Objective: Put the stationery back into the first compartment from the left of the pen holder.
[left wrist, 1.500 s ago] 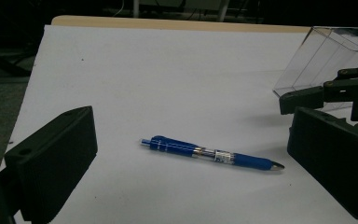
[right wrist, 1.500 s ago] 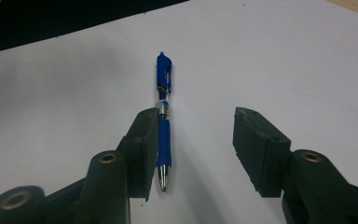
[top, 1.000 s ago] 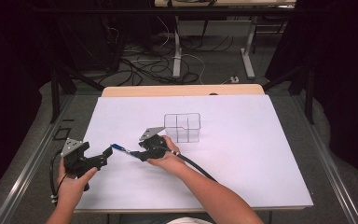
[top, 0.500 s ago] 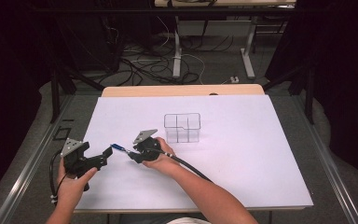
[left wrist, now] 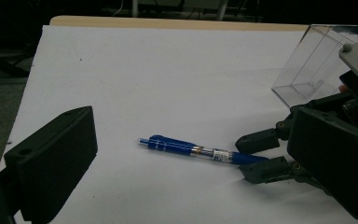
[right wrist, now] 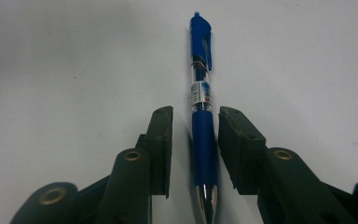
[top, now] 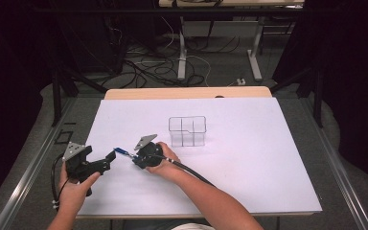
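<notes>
A blue click pen (top: 123, 152) lies flat on the white sheet, between my two grippers. My right gripper (top: 132, 156) points left along the sheet. In the right gripper view its jaws flank the pen's (right wrist: 202, 135) grip section with a narrow gap on each side, not pressing. Those jaws have just been closing with the pen between them. From the left gripper view, the pen (left wrist: 186, 148) runs into the right gripper (left wrist: 242, 156). My left gripper (top: 109, 159) rests at the sheet's left, open, and one broad fingertip (left wrist: 51, 158) sits well clear of the pen.
A clear plastic divided box (top: 187, 131) stands behind the right gripper, also visible as a box (left wrist: 317, 65) at the upper right. The white sheet (top: 249, 158) covers a table with a wooden far edge (top: 187, 92). Cables lie on the floor beyond.
The right gripper has edged left along the pen and its jaws have narrowed around it. The left gripper and the pen have stayed where they were.
</notes>
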`<control>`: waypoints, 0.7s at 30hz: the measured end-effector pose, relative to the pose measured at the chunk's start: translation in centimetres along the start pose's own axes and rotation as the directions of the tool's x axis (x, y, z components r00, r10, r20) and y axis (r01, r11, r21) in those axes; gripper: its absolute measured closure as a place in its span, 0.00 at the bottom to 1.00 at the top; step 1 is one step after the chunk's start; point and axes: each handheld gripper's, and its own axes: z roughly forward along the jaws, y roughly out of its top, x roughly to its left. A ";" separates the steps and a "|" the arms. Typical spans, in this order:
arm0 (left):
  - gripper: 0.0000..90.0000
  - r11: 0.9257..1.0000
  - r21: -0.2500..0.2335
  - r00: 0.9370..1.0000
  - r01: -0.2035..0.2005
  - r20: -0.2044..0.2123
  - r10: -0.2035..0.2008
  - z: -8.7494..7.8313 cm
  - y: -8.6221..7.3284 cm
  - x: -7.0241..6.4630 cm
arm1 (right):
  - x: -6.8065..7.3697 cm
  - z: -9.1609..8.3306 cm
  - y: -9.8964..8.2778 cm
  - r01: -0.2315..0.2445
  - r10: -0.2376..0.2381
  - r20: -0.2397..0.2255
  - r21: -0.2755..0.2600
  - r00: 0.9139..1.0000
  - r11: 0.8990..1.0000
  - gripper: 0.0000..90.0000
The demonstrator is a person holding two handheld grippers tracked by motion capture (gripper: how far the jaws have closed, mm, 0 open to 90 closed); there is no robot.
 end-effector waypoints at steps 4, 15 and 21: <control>0.02 1.000 0.002 1.000 -0.002 0.000 0.002 0.0 0.0 0.0 | -0.1 0.0 0.0 0.004 -0.004 0.005 -0.001 1.000 1.000 0.76; 0.02 1.000 0.005 1.000 -0.011 0.002 0.011 0.1 0.0 -0.1 | 0.3 -0.1 0.0 0.001 -0.001 0.004 0.010 1.000 1.000 0.87; 0.02 1.000 0.005 1.000 -0.008 0.000 0.008 0.1 -0.1 -0.1 | 0.5 -0.1 0.0 0.004 -0.004 0.012 0.008 1.000 1.000 0.89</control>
